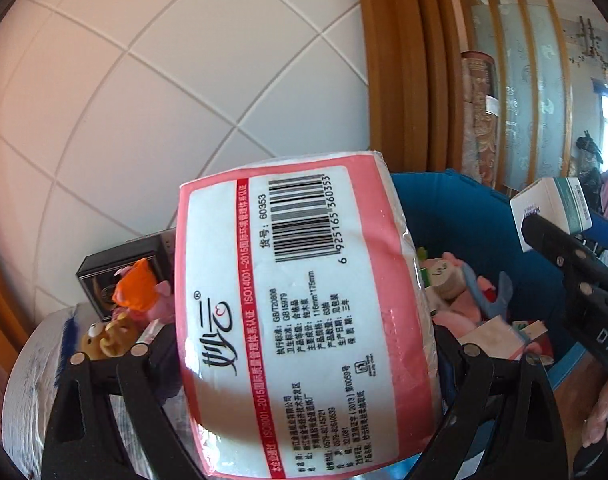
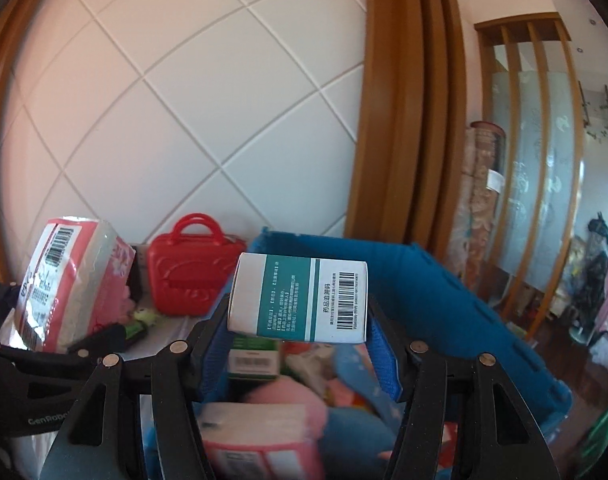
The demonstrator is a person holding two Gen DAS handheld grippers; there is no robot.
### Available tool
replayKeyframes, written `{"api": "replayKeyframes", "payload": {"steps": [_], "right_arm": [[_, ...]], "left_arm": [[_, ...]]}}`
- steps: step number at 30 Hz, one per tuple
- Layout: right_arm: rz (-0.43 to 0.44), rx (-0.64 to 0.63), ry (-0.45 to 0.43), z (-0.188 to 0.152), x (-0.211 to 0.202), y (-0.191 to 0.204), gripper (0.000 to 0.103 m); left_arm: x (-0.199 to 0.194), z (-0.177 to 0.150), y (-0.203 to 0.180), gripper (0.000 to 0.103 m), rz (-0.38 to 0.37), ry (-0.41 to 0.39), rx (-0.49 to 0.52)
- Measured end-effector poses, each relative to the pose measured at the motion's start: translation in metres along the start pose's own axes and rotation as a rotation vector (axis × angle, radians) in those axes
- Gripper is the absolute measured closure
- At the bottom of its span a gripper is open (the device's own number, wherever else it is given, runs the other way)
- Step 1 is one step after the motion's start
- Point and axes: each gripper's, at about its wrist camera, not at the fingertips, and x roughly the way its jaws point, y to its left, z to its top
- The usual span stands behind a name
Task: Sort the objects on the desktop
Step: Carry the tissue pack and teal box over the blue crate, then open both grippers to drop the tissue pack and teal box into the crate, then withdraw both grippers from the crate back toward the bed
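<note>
My left gripper (image 1: pixel 304 354) is shut on a pink and white tissue pack (image 1: pixel 300 300), held upright with its barcode side toward the camera. The pack also shows at the left of the right wrist view (image 2: pixel 60 280). My right gripper (image 2: pixel 298 344) is shut on a white and teal medicine box (image 2: pixel 300 296), held above the blue storage bin (image 2: pixel 444 280). That box also shows at the right of the left wrist view (image 1: pixel 552 208). The bin (image 1: pixel 464 216) holds plush toys and small boxes.
A red toy suitcase (image 2: pixel 192 272) stands on the desk left of the bin. A black box (image 1: pixel 116 272), an orange and pink toy (image 1: pixel 138 284) and a small bear (image 1: pixel 100 336) sit at the left. A white tiled wall (image 2: pixel 184 100) is behind.
</note>
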Motion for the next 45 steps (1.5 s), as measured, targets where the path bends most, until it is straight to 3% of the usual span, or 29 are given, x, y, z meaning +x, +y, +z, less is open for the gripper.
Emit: {"api": "replayKeyframes", "payload": {"steps": [9,19,22,24,26,38,45], "right_arm": [[-0.136,0.048,0.052,-0.023,0.02,-0.123,0.043],[-0.184,0.061,0.09,-0.036,0.029,-0.182,0.042],[-0.186,0.06,0.097,-0.039,0.033,-0.189,0.035],[-0.18,0.064,0.093,-0.039,0.033,-0.191,0.01],[-0.177,0.067,0.087,-0.039,0.032,-0.192,0.0],[-0.174,0.072,0.082,-0.036,0.013,-0.189,0.0],[-0.156,0.056,0.077,-0.03,0.001,-0.167,0.0]], "left_arm": [[0.026,0.036,-0.128,0.007,-0.113,0.019,0.102],[0.038,0.04,-0.184,0.004,-0.166,0.04,0.146],[0.04,0.037,-0.188,0.004,-0.167,0.056,0.146],[0.04,0.035,-0.187,0.004,-0.164,0.062,0.141],[0.039,0.033,-0.186,0.004,-0.166,0.068,0.135],[0.017,0.022,-0.171,0.004,-0.186,0.052,0.112],[0.002,0.015,-0.141,0.004,-0.175,0.038,0.08]]}}
